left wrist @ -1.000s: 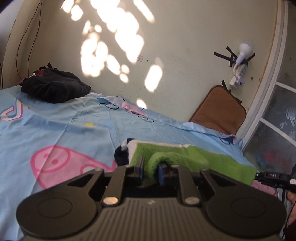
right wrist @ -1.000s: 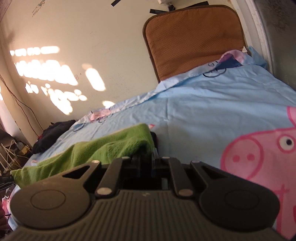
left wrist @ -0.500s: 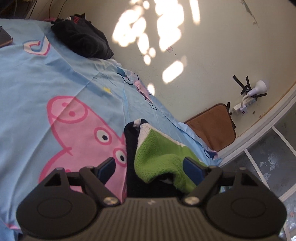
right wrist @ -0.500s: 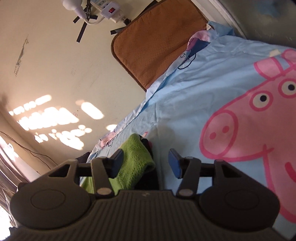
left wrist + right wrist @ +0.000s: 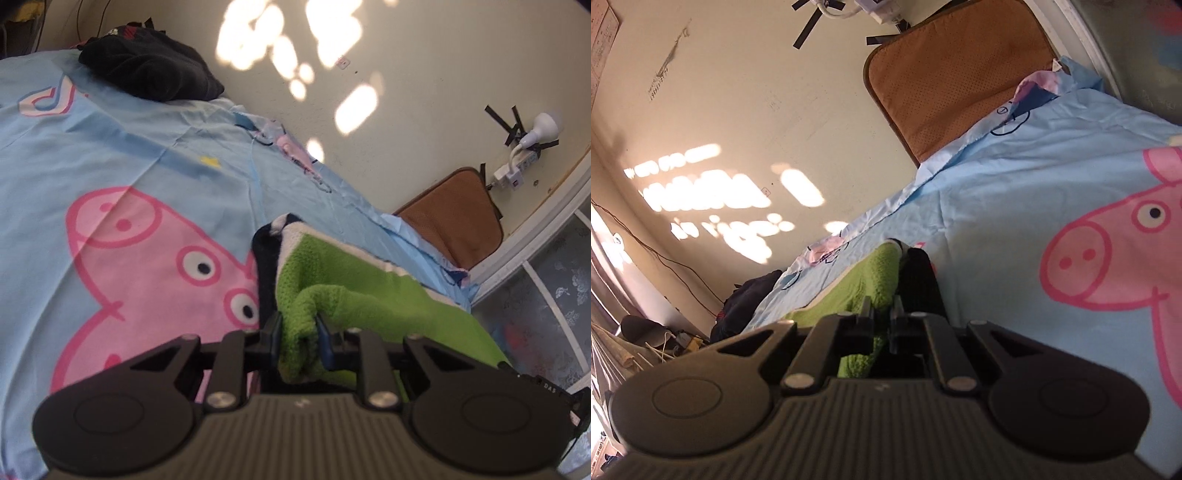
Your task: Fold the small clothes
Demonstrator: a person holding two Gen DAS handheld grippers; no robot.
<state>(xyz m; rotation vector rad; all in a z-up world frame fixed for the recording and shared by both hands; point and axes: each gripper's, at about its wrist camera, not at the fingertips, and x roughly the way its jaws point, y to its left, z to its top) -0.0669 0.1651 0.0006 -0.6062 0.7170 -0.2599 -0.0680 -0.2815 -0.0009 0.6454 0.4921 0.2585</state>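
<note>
While both cameras look low across the bed, I note the green knit garment (image 5: 373, 291) lying on the blue cartoon-pig sheet (image 5: 122, 158), with a white band and a dark navy edge along its far side. My left gripper (image 5: 300, 334) has just been closing, and its jaws now pinch a bunched fold of the green knit between the pads. My right gripper (image 5: 882, 321) has likewise just been closing; its jaws stand almost together, a thin bit of the green garment (image 5: 871, 280) caught between them, dark navy fabric just to the right of the fingers. From the right wrist view the garment stretches away to the left, toward the other tong. A black heap of clothing (image 5: 147, 70) sits at the far end of the bed against the cream wall (image 5: 424, 92), well apart from the green piece. A brown cushion (image 5: 953, 81) leans on the wall at the sheet's edge. A power strip (image 5: 517, 170) and white bulb are taped to the wall above it. Sun patches mottle the wall.
</note>
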